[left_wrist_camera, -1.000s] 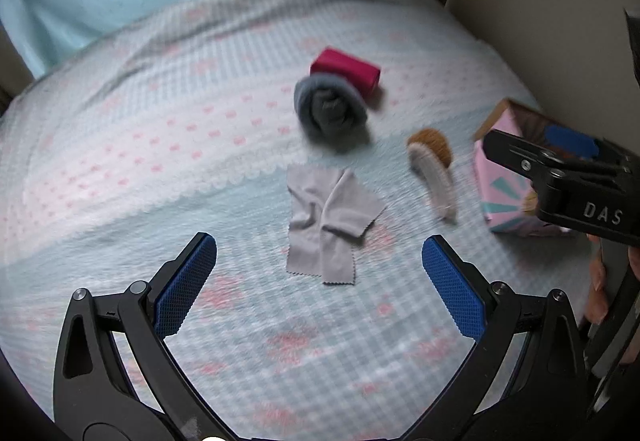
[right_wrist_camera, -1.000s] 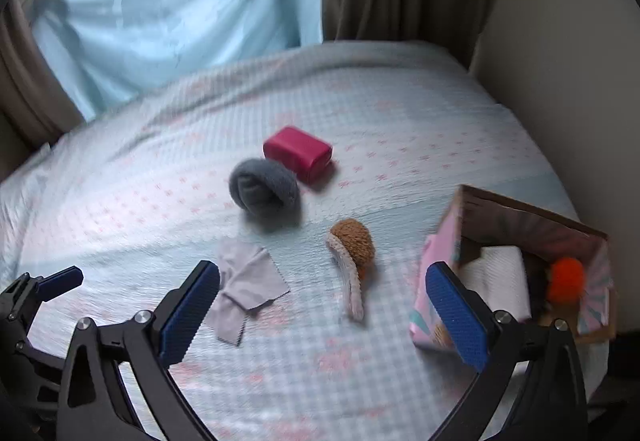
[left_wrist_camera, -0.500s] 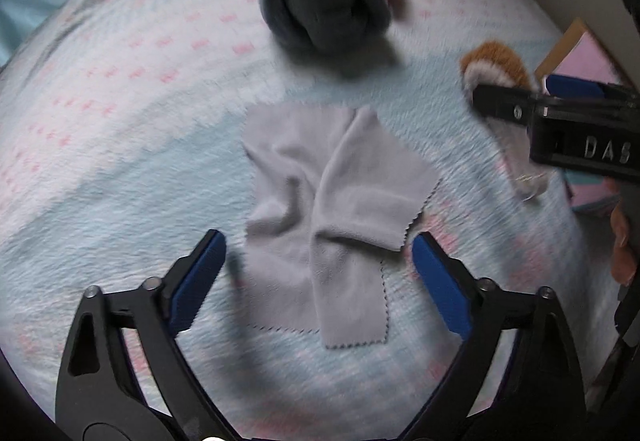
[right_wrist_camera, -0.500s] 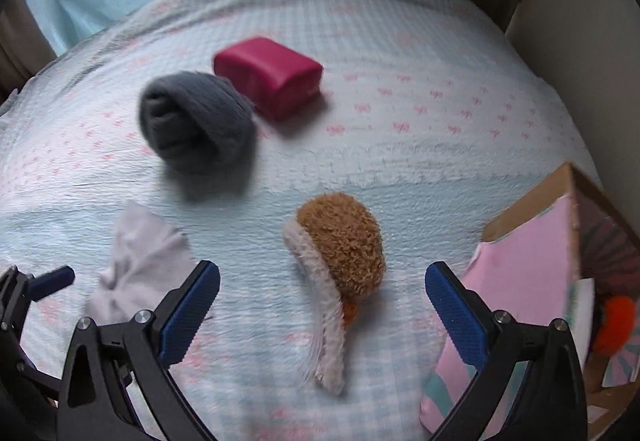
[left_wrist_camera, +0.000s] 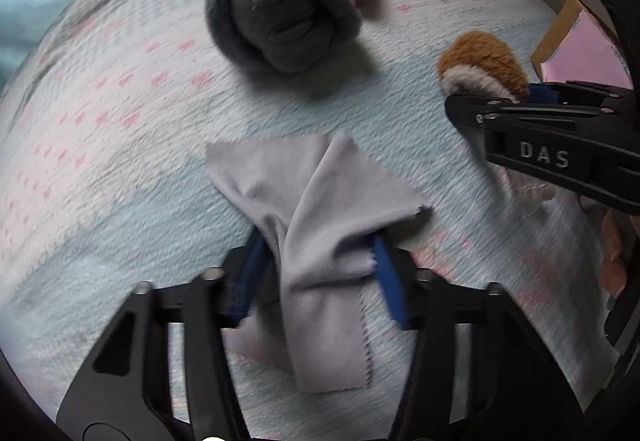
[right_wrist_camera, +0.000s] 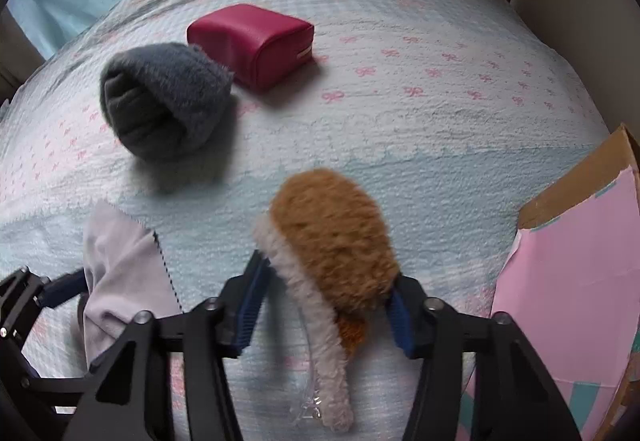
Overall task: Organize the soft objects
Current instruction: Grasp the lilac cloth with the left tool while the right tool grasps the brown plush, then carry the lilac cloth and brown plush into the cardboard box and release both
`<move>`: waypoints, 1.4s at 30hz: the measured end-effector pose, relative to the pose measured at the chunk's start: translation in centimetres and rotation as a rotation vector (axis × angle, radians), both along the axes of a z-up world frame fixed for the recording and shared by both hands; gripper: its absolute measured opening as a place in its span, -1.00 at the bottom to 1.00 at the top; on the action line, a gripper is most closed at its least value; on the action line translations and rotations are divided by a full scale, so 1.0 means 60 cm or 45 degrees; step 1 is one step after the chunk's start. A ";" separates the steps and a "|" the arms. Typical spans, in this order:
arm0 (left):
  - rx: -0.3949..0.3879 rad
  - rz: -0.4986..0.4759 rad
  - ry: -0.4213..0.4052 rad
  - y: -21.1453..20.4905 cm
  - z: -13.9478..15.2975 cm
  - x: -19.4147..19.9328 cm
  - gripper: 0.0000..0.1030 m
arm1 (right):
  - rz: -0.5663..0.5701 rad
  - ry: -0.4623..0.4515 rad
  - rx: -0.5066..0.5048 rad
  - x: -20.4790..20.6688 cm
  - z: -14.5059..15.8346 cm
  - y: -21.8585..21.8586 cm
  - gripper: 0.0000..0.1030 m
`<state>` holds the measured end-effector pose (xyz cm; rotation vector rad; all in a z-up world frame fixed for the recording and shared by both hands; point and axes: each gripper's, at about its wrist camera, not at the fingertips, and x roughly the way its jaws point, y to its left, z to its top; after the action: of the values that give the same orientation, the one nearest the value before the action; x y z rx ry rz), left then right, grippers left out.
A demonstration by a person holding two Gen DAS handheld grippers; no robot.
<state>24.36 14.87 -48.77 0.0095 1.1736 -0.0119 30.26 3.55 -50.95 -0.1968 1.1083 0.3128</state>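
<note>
Both grippers are pitched steeply down at the bedspread (right_wrist_camera: 420, 129), each one pinched onto its own soft thing. The left gripper (left_wrist_camera: 316, 277) has just been closing, and its blue pads are pressed into the bunched middle of the pale lilac cloth (left_wrist_camera: 316, 201) — cloth is spilled out toward 12 o'clock and back toward 6. The right gripper (right_wrist_camera: 324, 305) has just been closing too, and is clamped on the brown fuzzy toy (right_wrist_camera: 336, 237), whose white fluffy edge is trailed down toward 6 o'clock.

From the right wrist view, the grey rolled sock bundle (right_wrist_camera: 164, 101) is seen at about 10 o'clock, the magenta pouch (right_wrist_camera: 252, 41) just behind it at 11, and the pink cardboard box (right_wrist_camera: 580, 281) at 3 o'clock — close beside the toy.
</note>
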 end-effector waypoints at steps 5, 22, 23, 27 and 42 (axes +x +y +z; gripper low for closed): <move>-0.028 0.028 0.011 0.009 0.009 0.008 -0.80 | -0.004 0.014 0.001 0.002 0.005 0.002 -0.27; -0.038 0.084 -0.160 0.049 0.155 -0.033 -0.81 | -0.081 -0.071 0.150 -0.049 0.130 -0.025 -0.29; -0.037 0.085 -0.171 0.049 0.169 -0.037 -0.81 | -0.090 -0.080 0.168 -0.056 0.146 -0.026 -0.29; -0.046 0.089 -0.226 0.046 0.243 -0.060 -0.81 | -0.120 -0.130 0.214 -0.083 0.214 -0.036 -0.29; -0.103 -0.058 -0.405 -0.062 0.494 -0.115 -0.81 | -0.302 -0.303 0.304 -0.205 0.465 -0.168 -0.29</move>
<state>17.44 11.17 -19.14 -0.0325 0.8536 -0.0949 17.94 -6.54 -23.05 0.1075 0.8402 0.2014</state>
